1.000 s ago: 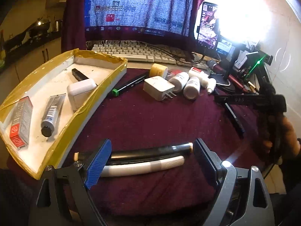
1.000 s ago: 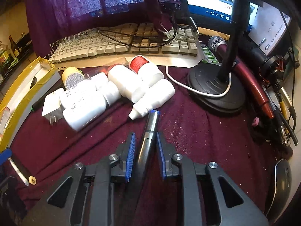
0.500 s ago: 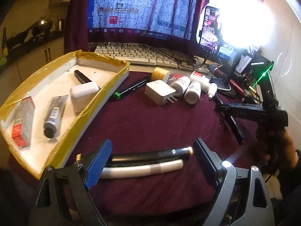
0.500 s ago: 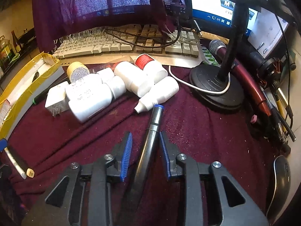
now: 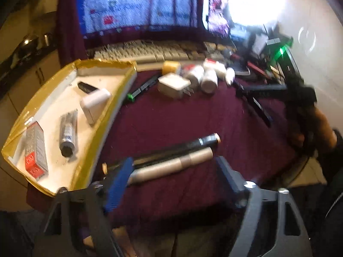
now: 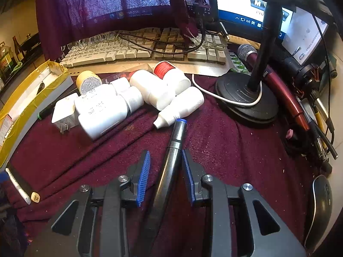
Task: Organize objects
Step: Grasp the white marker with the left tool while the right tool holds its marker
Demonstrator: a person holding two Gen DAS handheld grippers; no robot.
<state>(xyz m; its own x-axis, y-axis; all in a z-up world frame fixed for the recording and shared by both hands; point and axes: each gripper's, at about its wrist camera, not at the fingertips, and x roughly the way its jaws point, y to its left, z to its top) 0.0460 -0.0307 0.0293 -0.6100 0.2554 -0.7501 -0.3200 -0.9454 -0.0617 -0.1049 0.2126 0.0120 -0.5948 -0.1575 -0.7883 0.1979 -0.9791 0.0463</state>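
Note:
My left gripper (image 5: pixel 173 162) hangs low over the maroon cloth, its jaws closing. A black marker (image 5: pixel 188 145) and a pale marker (image 5: pixel 171 165) lie side by side lengthwise between them; the view is blurred and I see no firm pinch. The yellow-rimmed tray (image 5: pixel 120 98) to its left holds a white charger (image 5: pixel 94 105), a tube (image 5: pixel 68 132) and a red-and-grey box (image 5: pixel 35 152). My right gripper (image 6: pixel 166 153) straddles a black pen with a blue tip (image 6: pixel 171 156). Its jaws are opening, with a gap showing at the left pad.
Several white bottles (image 6: pixel 103 115), a dropper bottle (image 6: pixel 182 107), a white plug (image 6: pixel 64 113) and a yellow roll (image 6: pixel 89 83) cluster ahead of the right gripper. A keyboard (image 6: pixel 128 51), a mic stand base (image 6: pixel 244 98), a microphone (image 6: pixel 278 85) and a mouse (image 6: pixel 319 209) crowd the back and right.
The left view has rolled, and the left jaws have drawn in around the two markers. The right jaws have spread apart from the black pen, which lies where it was.

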